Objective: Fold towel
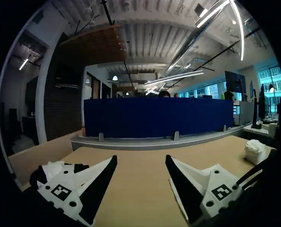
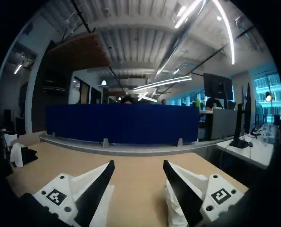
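My left gripper (image 1: 140, 159) is open and hovers low over the light wooden table (image 1: 140, 189) with nothing between its fingers. At the right edge of the left gripper view a crumpled white towel (image 1: 255, 150) is bunched on the table, with a dark part of the other gripper just below it. My right gripper (image 2: 138, 162) is open too. In the right gripper view, white towel cloth (image 2: 172, 207) shows beneath and beside both fingers. I cannot tell whether it hangs from them or lies under them.
A blue partition (image 1: 155, 117) on a grey rail closes off the table's far edge. Desks with monitors (image 2: 216, 87) stand to the right. A white and black thing (image 2: 19, 154) sits at the table's left side in the right gripper view.
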A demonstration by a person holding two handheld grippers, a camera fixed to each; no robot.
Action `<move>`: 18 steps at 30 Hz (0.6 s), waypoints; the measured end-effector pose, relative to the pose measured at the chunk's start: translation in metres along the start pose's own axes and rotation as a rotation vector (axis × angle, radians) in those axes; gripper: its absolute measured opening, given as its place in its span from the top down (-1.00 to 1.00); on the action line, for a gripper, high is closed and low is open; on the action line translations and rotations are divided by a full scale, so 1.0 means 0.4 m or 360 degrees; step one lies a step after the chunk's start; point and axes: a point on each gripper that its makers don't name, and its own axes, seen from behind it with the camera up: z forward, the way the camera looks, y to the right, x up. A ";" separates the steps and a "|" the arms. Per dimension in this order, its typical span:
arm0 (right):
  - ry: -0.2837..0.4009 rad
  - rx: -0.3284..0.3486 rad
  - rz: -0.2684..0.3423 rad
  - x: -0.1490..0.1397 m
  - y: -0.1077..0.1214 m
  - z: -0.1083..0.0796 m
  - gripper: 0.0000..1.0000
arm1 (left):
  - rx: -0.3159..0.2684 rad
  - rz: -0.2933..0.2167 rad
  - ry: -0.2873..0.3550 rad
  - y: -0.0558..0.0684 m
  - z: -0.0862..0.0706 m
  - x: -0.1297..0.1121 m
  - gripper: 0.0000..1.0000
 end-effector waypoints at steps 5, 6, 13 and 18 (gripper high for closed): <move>0.0021 -0.0014 0.0017 0.107 0.011 -0.012 -1.00 | -0.0018 0.0012 0.0001 0.011 -0.019 0.140 -0.90; 0.0018 -0.0015 0.0018 0.124 0.012 -0.015 -1.00 | -0.0028 0.0009 -0.0002 0.016 -0.022 0.161 -0.89; -0.0045 0.0033 0.0013 0.188 0.007 -0.017 -1.00 | -0.0108 0.0001 -0.0055 0.054 -0.019 0.230 -0.89; -0.0130 0.0180 -0.0041 0.188 -0.035 -0.017 -1.00 | -0.0233 0.0044 -0.0127 0.104 -0.021 0.240 -0.89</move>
